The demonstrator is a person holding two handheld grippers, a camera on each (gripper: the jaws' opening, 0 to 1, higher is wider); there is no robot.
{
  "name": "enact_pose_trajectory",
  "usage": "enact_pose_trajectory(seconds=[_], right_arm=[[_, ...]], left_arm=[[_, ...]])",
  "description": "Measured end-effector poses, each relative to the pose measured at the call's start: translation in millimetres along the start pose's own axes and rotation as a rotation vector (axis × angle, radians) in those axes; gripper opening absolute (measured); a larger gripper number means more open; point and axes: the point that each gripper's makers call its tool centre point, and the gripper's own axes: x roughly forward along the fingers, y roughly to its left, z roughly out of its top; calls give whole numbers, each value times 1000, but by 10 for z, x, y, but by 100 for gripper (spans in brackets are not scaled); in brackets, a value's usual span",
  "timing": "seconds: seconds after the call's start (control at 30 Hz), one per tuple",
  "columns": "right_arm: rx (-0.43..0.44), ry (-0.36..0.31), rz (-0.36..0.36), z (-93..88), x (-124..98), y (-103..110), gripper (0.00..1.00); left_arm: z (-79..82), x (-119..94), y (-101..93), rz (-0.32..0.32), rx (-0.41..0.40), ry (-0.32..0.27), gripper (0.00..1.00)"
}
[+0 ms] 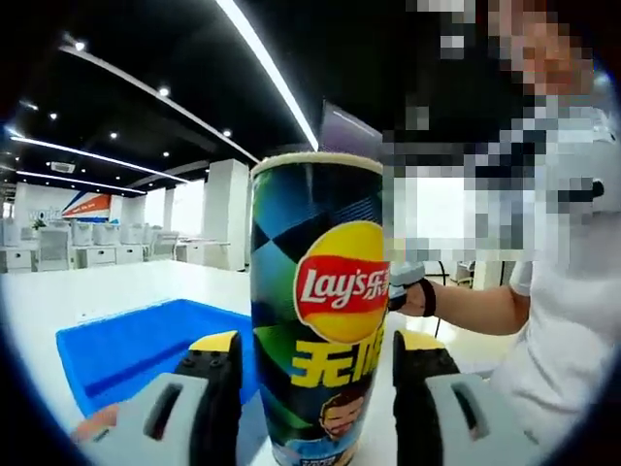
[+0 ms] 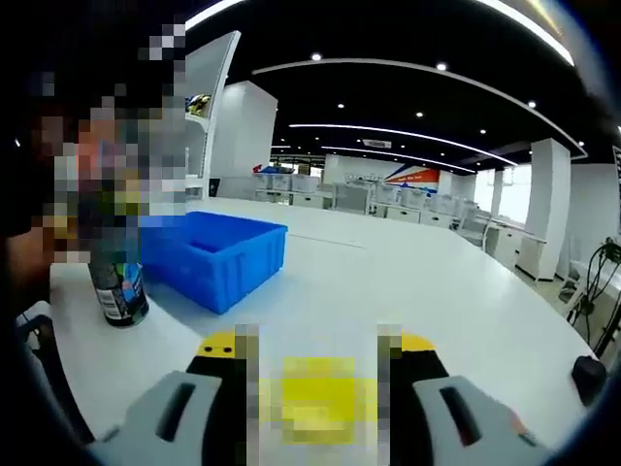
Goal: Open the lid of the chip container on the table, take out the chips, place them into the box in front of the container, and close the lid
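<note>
- Chip container (image 1: 320, 311): a tall cylindrical can with a glossy printed wrap in dark green, blue and yellow and a red-and-yellow logo. It is seen upright on the white table (image 1: 116, 286), with a pale rim at its top.
- Left gripper (image 1: 315, 388): black, yellow-tipped jaws are set apart on either side of the can's lower body; whether they press on it cannot be told.
- Blue box (image 1: 136, 349): a shallow rectangular plastic bin, placed on the table just beside the can and behind the left jaw.
- A person in a white shirt, forearm (image 1: 466, 306) extended, is seen close behind the can.
- Right gripper (image 2: 318, 374): a yellow object between the jaws is obscured by mosaic, so their state cannot be told.
- In the right gripper view, the can's base (image 2: 118, 291) stands beside the blue box (image 2: 213, 254) on the smooth white table (image 2: 408, 291).
- Office desks (image 2: 388, 202) and ceiling strip lights are seen far behind.
</note>
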Motion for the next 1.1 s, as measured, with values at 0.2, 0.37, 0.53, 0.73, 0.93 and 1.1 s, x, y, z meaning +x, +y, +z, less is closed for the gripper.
enact_pose_trajectory(seconds=[0.2,0.37,0.53,0.73,0.93,1.1], right_arm=[[27,0,4,-21,2,-24,50],[14,4,2,-41,21,-66,50],[11,6,5,-51,17,5,50],[5,9,10,-42,11,16,48],[-5,13,12,-22,0,26,47],[-8,3,13,26,-19,31,47]], left_arm=[[19,-63,19,-5,25,-7,49],[28,-81,4,-7,23,-9,49],[28,-76,-21,0,26,-14,48],[18,-47,-51,6,31,-7,48],[12,-34,-64,13,36,-15,47],[22,-25,-64,35,62,-34,47]])
